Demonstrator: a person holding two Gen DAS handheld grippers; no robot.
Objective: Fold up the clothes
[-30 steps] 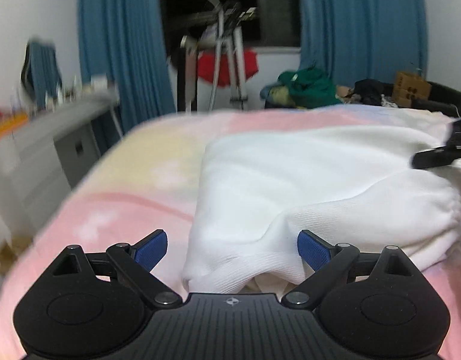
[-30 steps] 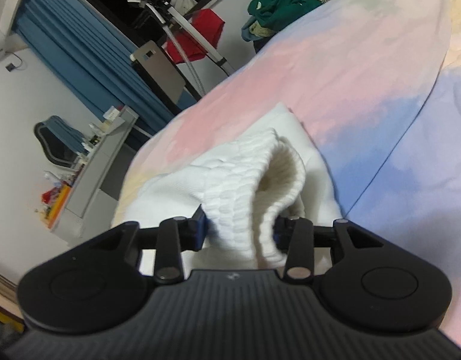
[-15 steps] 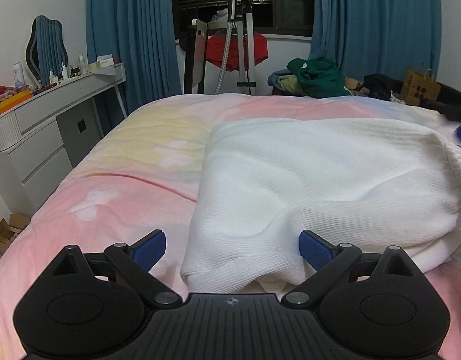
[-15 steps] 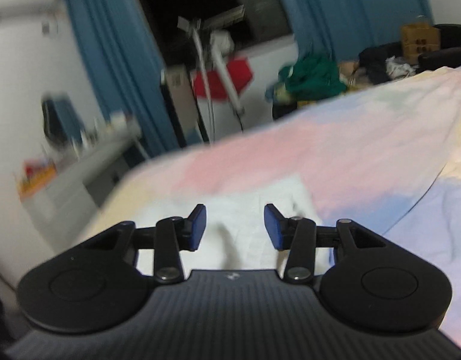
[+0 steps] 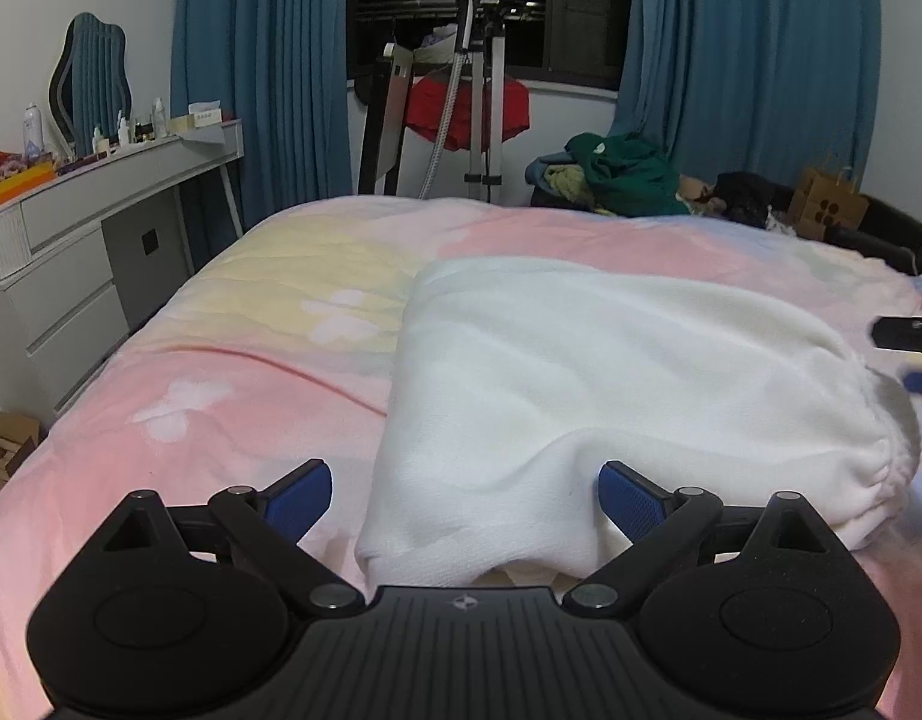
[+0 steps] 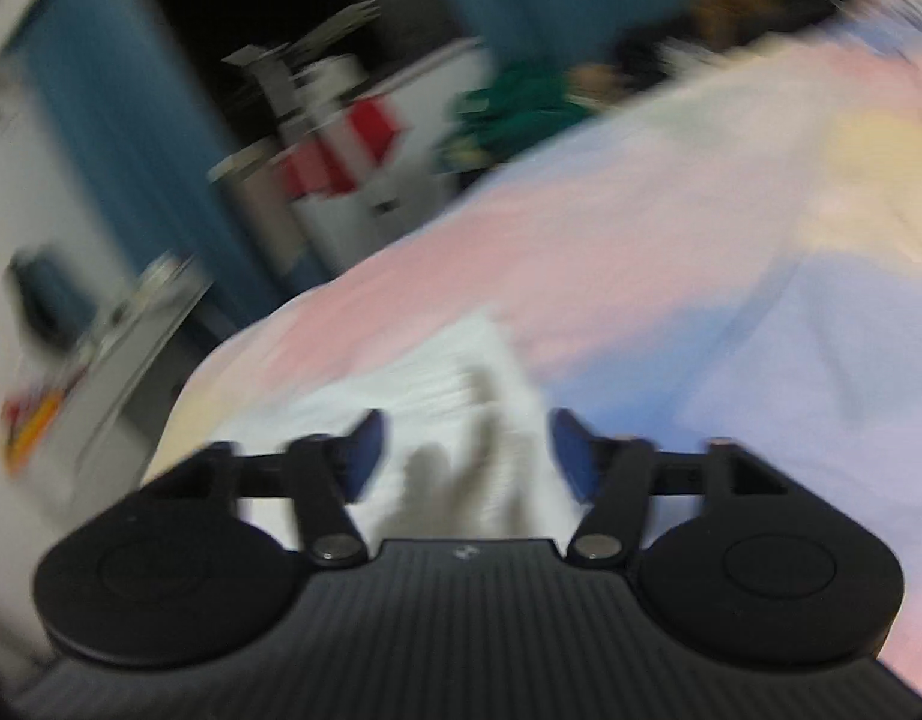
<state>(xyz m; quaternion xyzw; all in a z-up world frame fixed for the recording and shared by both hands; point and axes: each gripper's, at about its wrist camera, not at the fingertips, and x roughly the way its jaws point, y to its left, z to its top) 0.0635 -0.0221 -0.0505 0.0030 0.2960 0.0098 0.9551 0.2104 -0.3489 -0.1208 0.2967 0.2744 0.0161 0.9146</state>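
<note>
The folded white knit sweater (image 5: 611, 396) lies on the pastel bedspread (image 5: 221, 360); left gripper (image 5: 464, 495) and right gripper (image 6: 466, 450) both gape, released, at its near edge.

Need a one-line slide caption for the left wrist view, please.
Left gripper open over the near edge of a folded white sweater on a pastel bedspread.

We see the sweater (image 5: 611, 396) lying on the bed (image 5: 221, 372), right of the bed's middle, its near edge between the spread fingers of the left gripper (image 5: 464, 495). The right gripper (image 5: 908, 342) sits at the sweater's right end. Dresser (image 5: 83, 252) stands left of the bed, clothes rack (image 5: 467, 96) behind it, clothes pile (image 5: 617, 174) behind-right, paper bag (image 5: 827, 210) far right
</note>
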